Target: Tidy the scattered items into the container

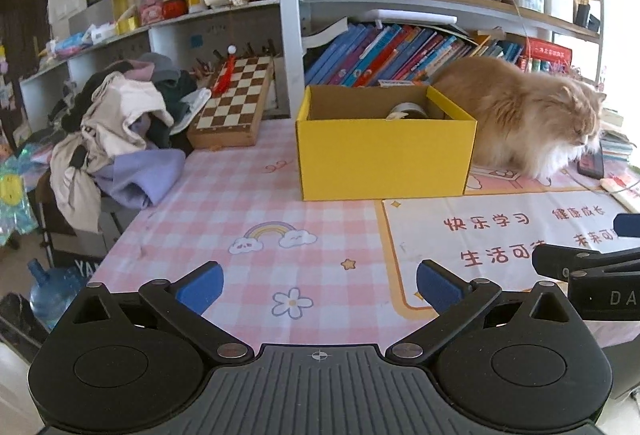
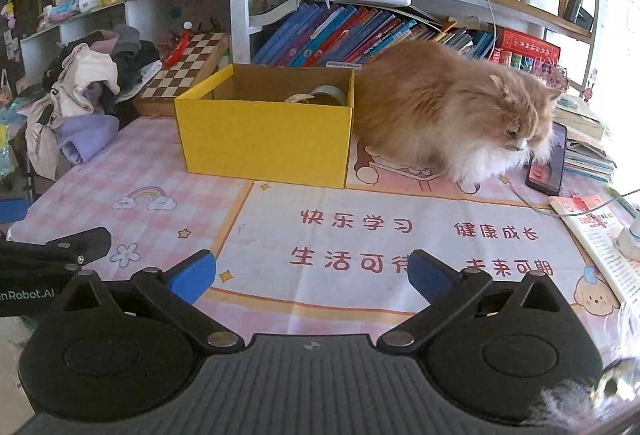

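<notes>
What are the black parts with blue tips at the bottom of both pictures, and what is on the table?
They are hand-held grippers, one in each of a person's hands, each with a camera looking along its fingers. One picture comes from the left gripper, the other from the right gripper. Both are open and hold nothing. On the pink checked tablecloth stands a yellow box with a roll of tape inside. An orange cat sits beside the box, near a phone.

On the worktop [image 2: 168, 171] the box [image 2: 264, 139] stood far, cat [image 2: 452, 115] just right of it, clothes [image 2: 76, 107] far left, books [image 2: 352, 35] behind
</notes>
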Motion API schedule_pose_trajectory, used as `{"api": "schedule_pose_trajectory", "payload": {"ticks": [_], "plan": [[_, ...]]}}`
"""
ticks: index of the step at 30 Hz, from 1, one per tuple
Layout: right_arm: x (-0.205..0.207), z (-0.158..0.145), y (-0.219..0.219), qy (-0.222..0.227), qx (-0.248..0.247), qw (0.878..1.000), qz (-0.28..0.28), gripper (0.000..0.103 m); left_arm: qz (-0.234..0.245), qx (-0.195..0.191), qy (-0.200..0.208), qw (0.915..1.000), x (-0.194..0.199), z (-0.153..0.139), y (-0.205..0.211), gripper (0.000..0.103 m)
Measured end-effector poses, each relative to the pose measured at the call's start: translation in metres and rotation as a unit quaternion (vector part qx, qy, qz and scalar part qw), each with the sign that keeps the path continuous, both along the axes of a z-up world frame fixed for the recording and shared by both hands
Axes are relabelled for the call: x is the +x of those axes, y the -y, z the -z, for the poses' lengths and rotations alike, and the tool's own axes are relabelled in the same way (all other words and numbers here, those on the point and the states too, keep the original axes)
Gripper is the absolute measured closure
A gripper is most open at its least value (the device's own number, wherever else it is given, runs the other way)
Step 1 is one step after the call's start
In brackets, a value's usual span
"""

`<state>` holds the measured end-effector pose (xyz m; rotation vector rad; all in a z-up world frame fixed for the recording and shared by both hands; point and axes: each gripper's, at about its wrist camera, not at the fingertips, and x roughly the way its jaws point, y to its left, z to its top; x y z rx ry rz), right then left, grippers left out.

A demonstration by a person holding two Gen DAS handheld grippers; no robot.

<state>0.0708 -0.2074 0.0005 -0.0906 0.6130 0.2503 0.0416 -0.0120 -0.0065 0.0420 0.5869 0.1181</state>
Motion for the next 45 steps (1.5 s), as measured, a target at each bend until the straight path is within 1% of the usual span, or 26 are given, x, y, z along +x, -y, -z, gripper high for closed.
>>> {"api": "schedule_pose_trajectory", "payload": {"ticks": [16, 21, 26, 45], "plan": [[0.0024, 0.0015, 0.0036, -0.012, 0.004, 1.000, -0.008, 0.000, -0.001, -0.008, -0.010, 0.9999, 0.0022, -0.0004, 0.0048, 0.000], [0.0016, 0.0025, 0.0033, -0.016, 0.002, 1.000, -0.012, 0.000, -0.002, -0.008, -0.017, 0.9998, 0.0017, 0.0007, 0.0060, 0.000], [0.0002, 0.0032, 0.0047, -0.019, 0.002, 1.000, -0.010, 0.000, -0.001, -0.003, -0.012, 0.9999, 0.0003, -0.0006, 0.0084, 0.000], [0.0035, 0.0092, 0.0040, -0.035, 0.004, 0.999, -0.011, 0.000, -0.003, -0.003, -0.024, 0.9997, 0.0028, 0.0033, 0.0065, 0.000]]}}
